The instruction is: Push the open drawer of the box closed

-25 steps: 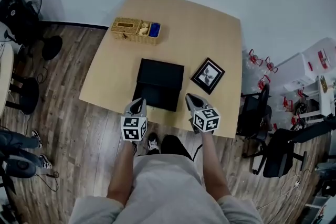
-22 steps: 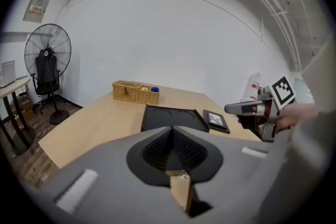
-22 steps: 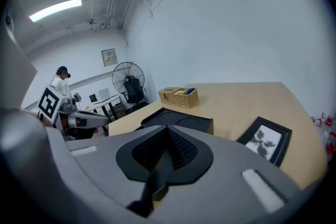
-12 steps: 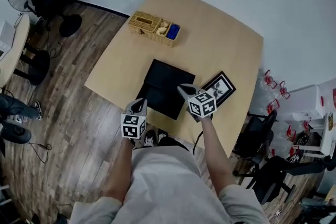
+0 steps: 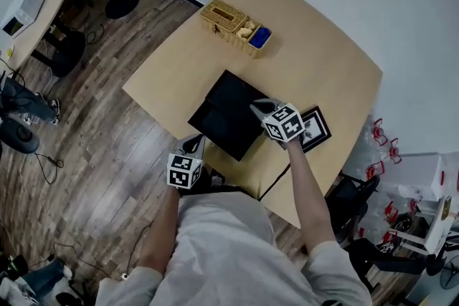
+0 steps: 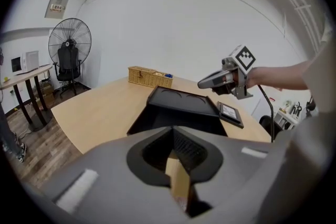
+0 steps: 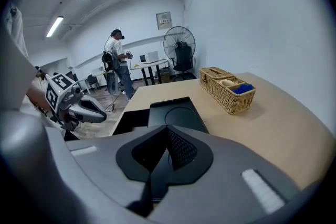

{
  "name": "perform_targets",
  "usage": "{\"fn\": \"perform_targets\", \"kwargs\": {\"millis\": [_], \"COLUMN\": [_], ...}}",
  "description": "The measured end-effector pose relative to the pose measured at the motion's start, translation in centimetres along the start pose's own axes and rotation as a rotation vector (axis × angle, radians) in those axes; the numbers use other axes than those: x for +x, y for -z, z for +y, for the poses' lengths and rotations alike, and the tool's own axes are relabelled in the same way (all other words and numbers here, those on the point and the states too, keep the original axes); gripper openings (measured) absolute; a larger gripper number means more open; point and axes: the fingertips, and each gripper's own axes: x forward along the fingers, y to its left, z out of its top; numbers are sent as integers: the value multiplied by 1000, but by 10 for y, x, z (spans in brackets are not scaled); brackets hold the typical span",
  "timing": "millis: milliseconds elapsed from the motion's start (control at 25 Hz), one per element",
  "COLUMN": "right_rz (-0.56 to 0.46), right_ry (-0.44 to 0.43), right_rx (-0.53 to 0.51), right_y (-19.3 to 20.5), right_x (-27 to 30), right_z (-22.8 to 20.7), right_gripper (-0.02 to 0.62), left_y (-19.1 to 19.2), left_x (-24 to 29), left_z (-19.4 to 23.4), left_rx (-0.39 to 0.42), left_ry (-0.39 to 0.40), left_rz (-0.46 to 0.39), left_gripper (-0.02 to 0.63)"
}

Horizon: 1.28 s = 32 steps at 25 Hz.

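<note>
The black box sat on a tan table, near the edge by the person. Its drawer was open and stuck out toward that edge.

Around it were a few other things. A woven basket stood at the far side of the table, well apart from the box. It had a blue thing in one end. A picture frame lay flat just beside the box, on its right. A fan stood on the wood floor, away from the table. A person stood far back in the room by a desk.

Nothing lay in front of the open drawer.

The right gripper hung over the right side of the box, next to the frame. Its jaws were pressed together and held nothing. The left gripper was off the table, over the floor, near the table edge and the drawer front. Its jaws were together too, with nothing in them.

By count, there was one box, one drawer, one basket, one frame, one fan and two grippers.
</note>
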Motion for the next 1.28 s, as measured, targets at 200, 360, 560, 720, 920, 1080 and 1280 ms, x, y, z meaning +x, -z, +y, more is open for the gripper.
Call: {"fn": "perform_targets", "kwargs": {"millis": [200, 360, 560, 720, 920, 1080, 1280], "right_rz": [15, 55, 89, 113, 125, 130, 125], "right_ry": [-40, -49, -42, -10, -29, -26, -21], "right_rx": [-10, -11, -33, -83, -95, -94, -112], "right_y": [4, 13, 22, 23, 22, 25, 23], "right_x": [24, 44, 61, 68, 69, 69, 68], "right_z": [7, 8, 9, 11, 12, 14, 15], "right_gripper": [2, 2, 2, 2, 2, 2, 2], "left_y": [27, 34, 50, 59, 66, 74, 76], "left_x": [-2, -2, 1, 4, 14, 17, 25], "left_z": [5, 1, -8, -9, -12, -18, -22], "left_rx": [-19, -22, -32, -47, 2, 37, 71], "left_ry": [-31, -29, -10, -8, 20, 43, 66], "left_rz": [13, 9, 16, 21, 51, 82, 104], "left_gripper": [54, 54, 55, 58, 94, 114, 138]}}
